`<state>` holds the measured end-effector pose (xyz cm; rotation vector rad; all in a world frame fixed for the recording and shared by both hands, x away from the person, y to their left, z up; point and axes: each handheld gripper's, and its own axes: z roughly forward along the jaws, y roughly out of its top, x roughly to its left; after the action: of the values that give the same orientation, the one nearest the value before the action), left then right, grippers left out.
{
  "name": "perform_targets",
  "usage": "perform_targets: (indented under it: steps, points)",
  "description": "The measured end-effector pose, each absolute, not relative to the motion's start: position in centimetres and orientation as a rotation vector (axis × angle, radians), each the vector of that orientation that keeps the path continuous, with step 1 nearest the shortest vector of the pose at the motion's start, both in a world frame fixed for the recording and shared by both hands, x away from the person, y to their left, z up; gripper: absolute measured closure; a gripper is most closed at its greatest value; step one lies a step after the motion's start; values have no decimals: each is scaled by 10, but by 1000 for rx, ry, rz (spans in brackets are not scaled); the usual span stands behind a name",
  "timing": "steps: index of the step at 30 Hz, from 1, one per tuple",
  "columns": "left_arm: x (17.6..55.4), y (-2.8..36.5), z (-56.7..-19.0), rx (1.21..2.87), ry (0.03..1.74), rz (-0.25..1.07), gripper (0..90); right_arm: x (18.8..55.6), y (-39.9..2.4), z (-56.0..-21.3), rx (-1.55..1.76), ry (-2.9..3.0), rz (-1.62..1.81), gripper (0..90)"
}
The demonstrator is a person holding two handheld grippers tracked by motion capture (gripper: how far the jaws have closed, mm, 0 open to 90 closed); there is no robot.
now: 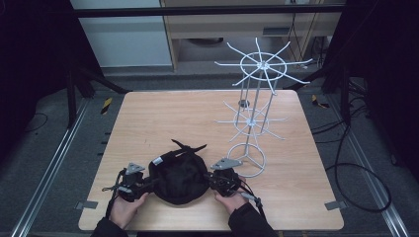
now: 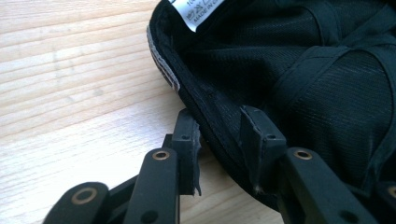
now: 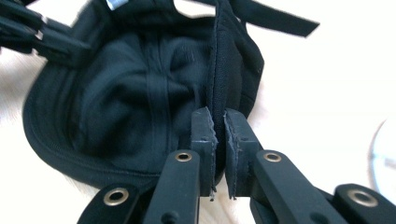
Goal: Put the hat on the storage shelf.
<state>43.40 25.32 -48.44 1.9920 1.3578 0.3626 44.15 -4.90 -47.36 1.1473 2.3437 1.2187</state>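
Note:
A black cap [image 1: 178, 175] lies upside down near the table's front edge, its straps pointing away from me. My left gripper [image 1: 149, 183] is at the cap's left rim. In the left gripper view its jaws [image 2: 219, 126] stand open astride the rim of the cap [image 2: 303, 70], one finger outside and one inside. A white label [image 2: 201, 11] is sewn inside the band. My right gripper [image 1: 211, 178] is at the cap's right rim. In the right gripper view it [image 3: 217, 119] is shut on the rim of the cap [image 3: 140, 102], pinching the fabric between its pads.
A white wire rack [image 1: 254, 123] with two tiers of radiating arms stands on a ring base at the right of the wooden table [image 1: 148, 118], just beyond my right gripper. Cables lie on the floor to the right. The left gripper [image 3: 42, 37] appears top left in the right gripper view.

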Motion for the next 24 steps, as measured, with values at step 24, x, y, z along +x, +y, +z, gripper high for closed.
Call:
perform_targets:
  steps: [24]
  points:
    - [447,235,-485,1973,1309,380,666,419,-38,-448,904,2249,1456,840]
